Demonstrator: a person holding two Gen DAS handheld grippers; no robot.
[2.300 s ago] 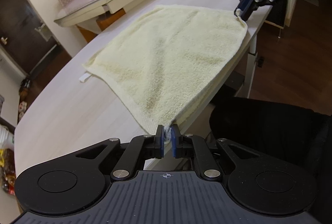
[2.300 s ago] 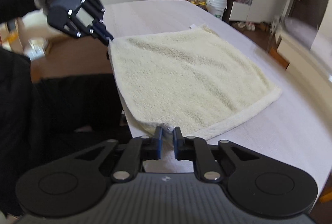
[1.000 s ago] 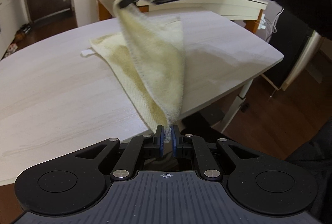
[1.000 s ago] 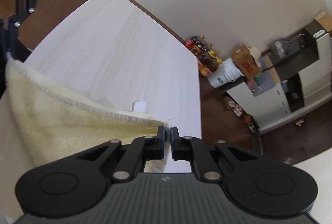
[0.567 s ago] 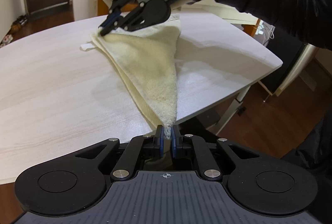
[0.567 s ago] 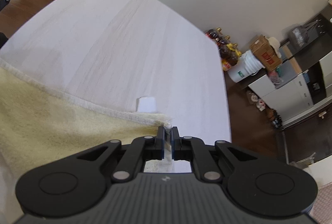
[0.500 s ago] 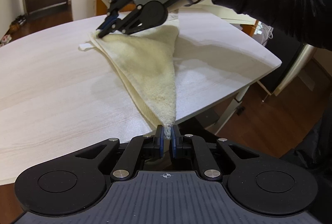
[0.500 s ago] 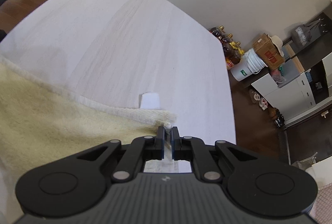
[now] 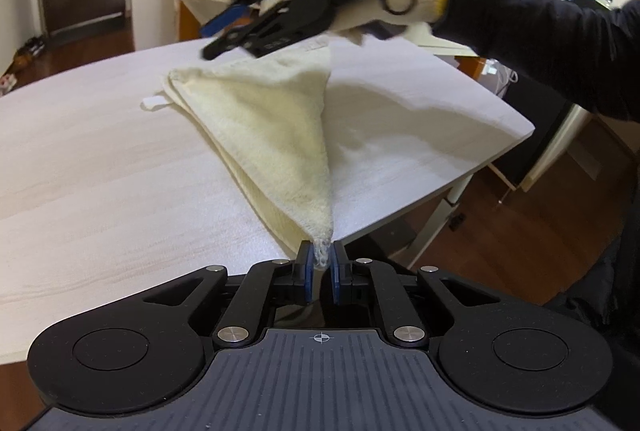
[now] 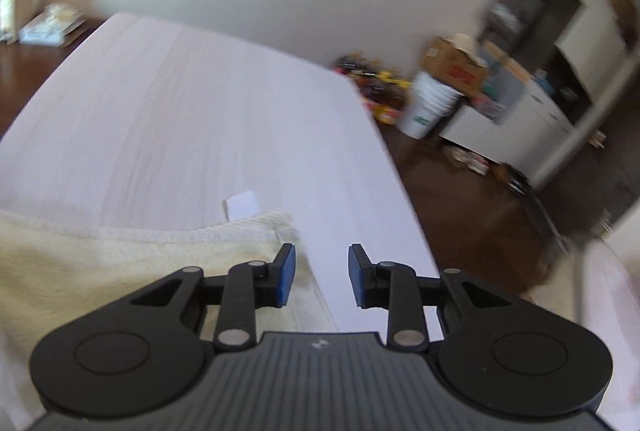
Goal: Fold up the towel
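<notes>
On the pale desk (image 9: 80,167) the cream towel (image 9: 272,127) lies folded corner to corner into a triangle, so you are at the end of the first fold. Your right gripper (image 10: 321,281) is just above the far corner, its jaws are opening and nothing is between them; the corner rests on the layer below. Your left gripper (image 9: 320,267) has its jaws pressed together on the near corner at the desk edge. I judge that next you must set this near corner down flat, release it, and then take a new corner for the second fold. A small white label (image 10: 243,204) sticks out beside the far corner, but no writing on it can be read.
</notes>
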